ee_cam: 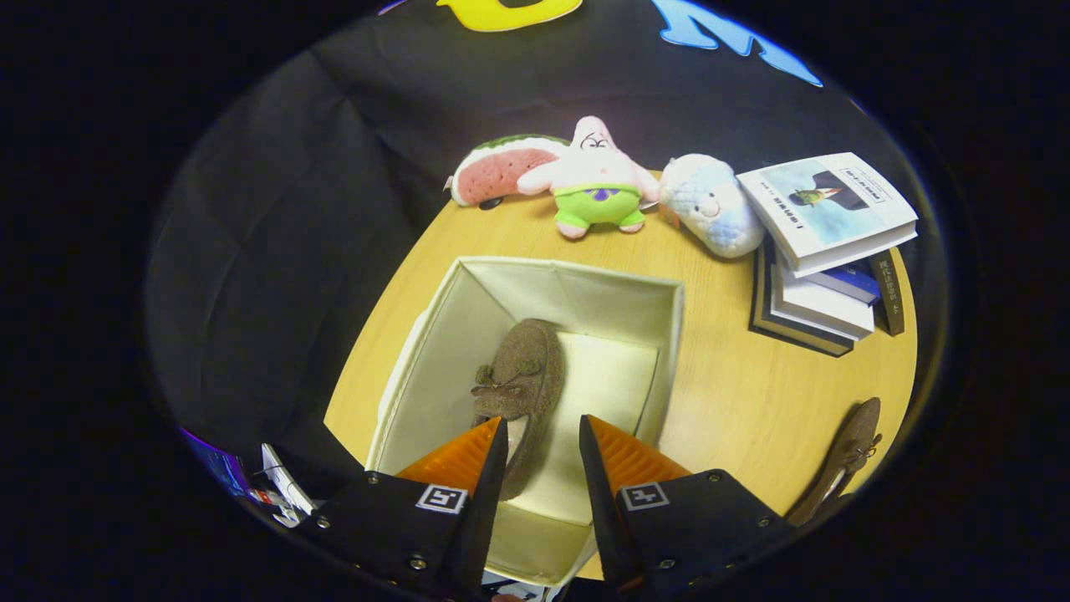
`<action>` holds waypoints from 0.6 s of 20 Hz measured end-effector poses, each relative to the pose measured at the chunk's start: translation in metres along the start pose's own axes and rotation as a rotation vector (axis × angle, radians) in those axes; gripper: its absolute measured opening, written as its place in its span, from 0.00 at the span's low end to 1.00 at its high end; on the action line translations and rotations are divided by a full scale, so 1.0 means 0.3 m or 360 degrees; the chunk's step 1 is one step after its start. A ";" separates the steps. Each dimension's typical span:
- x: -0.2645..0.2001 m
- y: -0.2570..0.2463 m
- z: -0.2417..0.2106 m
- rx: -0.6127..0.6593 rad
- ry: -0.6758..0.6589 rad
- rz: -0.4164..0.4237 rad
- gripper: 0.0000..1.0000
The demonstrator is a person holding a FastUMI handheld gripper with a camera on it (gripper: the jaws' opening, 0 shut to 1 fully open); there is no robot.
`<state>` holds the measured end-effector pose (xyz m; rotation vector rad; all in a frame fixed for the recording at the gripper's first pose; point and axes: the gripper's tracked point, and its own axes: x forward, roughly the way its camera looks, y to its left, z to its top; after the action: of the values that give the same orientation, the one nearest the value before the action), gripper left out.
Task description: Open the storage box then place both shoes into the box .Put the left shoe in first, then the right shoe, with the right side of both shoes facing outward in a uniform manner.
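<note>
My gripper (542, 435) hung over open cream fabric storage box (635, 293), jaws released, gripping nothing. Brown fuzzy shoe (522, 376) lay inside box; second brown shoe (848, 456) sat on wooden worktop (736, 393) beside box.

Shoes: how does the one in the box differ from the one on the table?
The boxed shoe lies inside the box, just ahead of the open tool; the other shoe lies on the table, off beside the tool. The boxed shoe shows its top and bow; the other looks side-on. Both are brown with bows.
</note>
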<state>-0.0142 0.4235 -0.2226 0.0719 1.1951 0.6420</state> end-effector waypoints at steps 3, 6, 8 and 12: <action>-0.125 -0.097 0.021 0.0064 -0.0078 0.0041 0.52; -0.220 -0.228 0.025 0.0095 -0.0127 0.0017 0.52; -0.270 -0.314 0.015 0.0148 -0.0154 -0.0005 0.52; -0.335 -0.496 -0.057 0.0176 -0.0130 -0.0041 0.52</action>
<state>0.0126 0.2465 -0.2012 0.1742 1.1504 0.5454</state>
